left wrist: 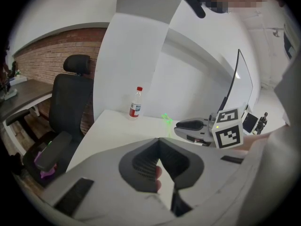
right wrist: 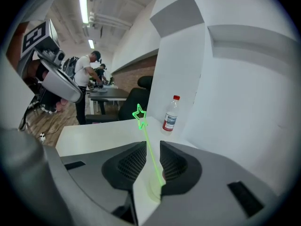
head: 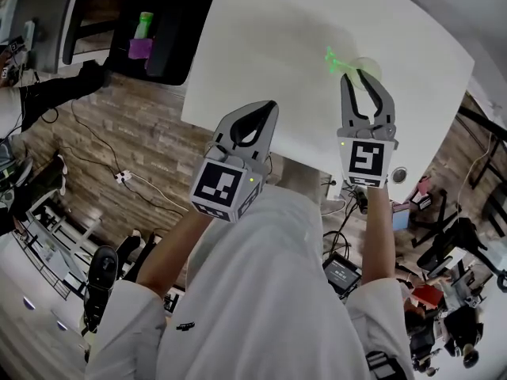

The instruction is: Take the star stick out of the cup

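Observation:
The green star stick (right wrist: 139,113) stands slanted in a pale, see-through cup (right wrist: 153,192) on the white table (head: 261,46). My right gripper (right wrist: 152,145) is open, with a narrow gap between its jaws. The thin stem rises through that gap and the cup sits low between the jaws. From the head view the right gripper (head: 360,74) reaches to the cup (head: 369,66), and the star stick (head: 331,58) leans to the left. My left gripper (head: 272,106) is shut on nothing over the table's near edge, away from the cup. Its tips (left wrist: 159,140) meet.
A clear water bottle with a red cap (right wrist: 171,113) stands at the table's far side near the white wall. A black office chair (left wrist: 70,98) is beyond the table's left end. A person stands at desks in the far room (right wrist: 87,74). Cables lie on the wooden floor (head: 119,176).

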`<state>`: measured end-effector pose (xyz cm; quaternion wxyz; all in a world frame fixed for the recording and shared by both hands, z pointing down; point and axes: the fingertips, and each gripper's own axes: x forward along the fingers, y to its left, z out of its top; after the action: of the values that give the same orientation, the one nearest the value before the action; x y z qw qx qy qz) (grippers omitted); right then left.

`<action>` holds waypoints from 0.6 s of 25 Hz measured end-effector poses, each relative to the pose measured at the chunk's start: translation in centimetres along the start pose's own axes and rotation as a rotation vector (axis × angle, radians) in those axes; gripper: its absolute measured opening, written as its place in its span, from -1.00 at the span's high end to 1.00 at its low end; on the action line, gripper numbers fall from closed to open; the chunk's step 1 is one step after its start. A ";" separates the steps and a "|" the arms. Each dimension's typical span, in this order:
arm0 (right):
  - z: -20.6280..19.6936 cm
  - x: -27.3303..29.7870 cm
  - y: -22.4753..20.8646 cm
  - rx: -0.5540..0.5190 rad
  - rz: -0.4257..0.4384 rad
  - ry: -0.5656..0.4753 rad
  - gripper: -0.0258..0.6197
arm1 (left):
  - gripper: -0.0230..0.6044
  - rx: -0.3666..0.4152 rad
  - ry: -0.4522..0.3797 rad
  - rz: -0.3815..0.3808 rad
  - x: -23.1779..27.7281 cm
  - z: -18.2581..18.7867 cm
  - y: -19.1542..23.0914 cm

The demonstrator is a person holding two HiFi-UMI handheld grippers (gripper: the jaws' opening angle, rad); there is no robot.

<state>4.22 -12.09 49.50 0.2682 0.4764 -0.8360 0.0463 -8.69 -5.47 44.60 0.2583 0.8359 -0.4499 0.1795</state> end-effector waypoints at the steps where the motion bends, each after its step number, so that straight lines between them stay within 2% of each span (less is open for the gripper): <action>1: -0.1 0.1 -0.1 -0.005 -0.002 0.002 0.68 | 0.87 -0.001 0.002 0.002 0.0 0.0 0.0; 15: -0.5 2.6 0.5 -0.090 0.009 0.034 0.69 | 0.87 -0.012 0.011 0.031 0.0 -0.3 1.9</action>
<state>2.97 -13.63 51.31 0.3033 0.4591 -0.8348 0.0179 -10.36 -6.17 45.34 0.2628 0.8262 -0.4625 0.1854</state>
